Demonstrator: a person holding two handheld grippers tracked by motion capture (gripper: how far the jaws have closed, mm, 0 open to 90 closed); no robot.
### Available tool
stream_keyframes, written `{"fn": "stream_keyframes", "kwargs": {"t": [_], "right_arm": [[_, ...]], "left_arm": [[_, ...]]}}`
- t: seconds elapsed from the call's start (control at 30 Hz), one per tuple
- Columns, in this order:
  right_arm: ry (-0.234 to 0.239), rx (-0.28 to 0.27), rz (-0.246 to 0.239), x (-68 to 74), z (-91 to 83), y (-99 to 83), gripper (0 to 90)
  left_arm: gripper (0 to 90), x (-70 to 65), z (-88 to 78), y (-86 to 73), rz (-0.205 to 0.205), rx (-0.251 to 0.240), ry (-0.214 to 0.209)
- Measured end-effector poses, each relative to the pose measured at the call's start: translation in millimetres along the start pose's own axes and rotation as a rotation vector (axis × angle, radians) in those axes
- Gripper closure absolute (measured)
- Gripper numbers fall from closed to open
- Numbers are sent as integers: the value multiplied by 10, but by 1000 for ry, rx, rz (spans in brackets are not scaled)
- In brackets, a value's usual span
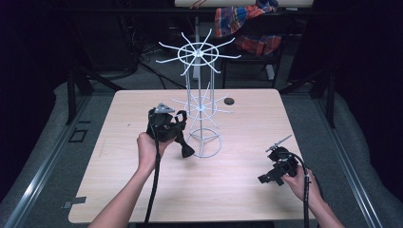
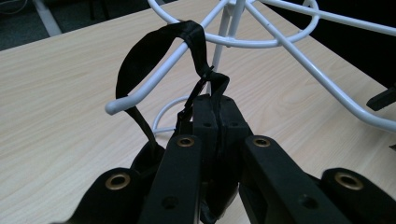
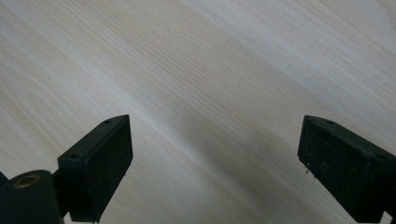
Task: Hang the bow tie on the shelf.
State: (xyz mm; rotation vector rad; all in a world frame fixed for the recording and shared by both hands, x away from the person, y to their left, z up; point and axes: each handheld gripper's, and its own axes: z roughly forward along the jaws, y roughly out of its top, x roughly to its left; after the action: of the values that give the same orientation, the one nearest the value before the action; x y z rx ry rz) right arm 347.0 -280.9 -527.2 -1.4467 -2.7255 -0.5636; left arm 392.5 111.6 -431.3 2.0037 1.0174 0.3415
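Wooden table [image 1: 142, 190] — plaid cloth [image 1: 247, 23] behind

High view: you look forward and down from above your side of the table [image 1: 142, 190], all four edges in frame.
Left gripper view: you look along its closed jaws, close up to the white wire rack [image 2: 280, 44].
Right gripper view: you face straight at bare tabletop, very near.
Shared: the wooden top; the rack [image 1: 202, 109] in the first two.

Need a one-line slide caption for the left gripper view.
Left hand-held gripper clamped on a black fabric strap looped over an arm of the white wire rack, above the light wooden table.
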Motion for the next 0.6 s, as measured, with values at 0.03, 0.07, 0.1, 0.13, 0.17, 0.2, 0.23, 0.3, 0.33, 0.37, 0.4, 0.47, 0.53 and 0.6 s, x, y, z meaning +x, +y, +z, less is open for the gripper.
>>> {"fn": "stream_keyframes", "kwargs": {"t": [0.03,0.07,0.1,0.13,0.17,0.2,0.23,0.3,0.33,0.37,0.4,0.47,0.53,0.6], "right_arm": [[1,0,0,1,0,1,98],[1,2,-2,1,-2,3,98],[7,-4,3,7,2,3,98],[9,-6,4,9,2,3,98],[8,-2,-1,8,-2,4,98],[6,7,-10,2,-12,6,98],[2,-34,24,19,14,-14,98],[-2,-11,15,11,-2,-7,98],[3,-21,21,15,7,-6,98],[2,-1,1,3,-1,1,98],[7,-5,2,10,3,3,97],[3,10,-9,10,-8,11,97],[8,-6,1,9,2,2,98],[9,6,-7,-3,-6,4,97]], "left_arm": [[879,-4,4,-2,0,-1,1],[875,-7,11,-4,-2,0,-2],[869,-6,12,-6,3,8,-1],[866,-7,25,-16,1,1,4],[863,-2,28,-22,3,14,-1],[863,0,41,-34,1,15,-1],[863,1,55,-48,-1,17,-1],[861,-7,82,-74,-3,26,-4],[857,-8,86,-80,2,34,-5],[854,-12,94,-88,0,29,0],[854,-9,94,-91,1,25,4],[865,-1,92,-92,-2,19,10],[869,7,94,-92,-3,25,11],[863,14,106,-102,-7,22,10]]}}
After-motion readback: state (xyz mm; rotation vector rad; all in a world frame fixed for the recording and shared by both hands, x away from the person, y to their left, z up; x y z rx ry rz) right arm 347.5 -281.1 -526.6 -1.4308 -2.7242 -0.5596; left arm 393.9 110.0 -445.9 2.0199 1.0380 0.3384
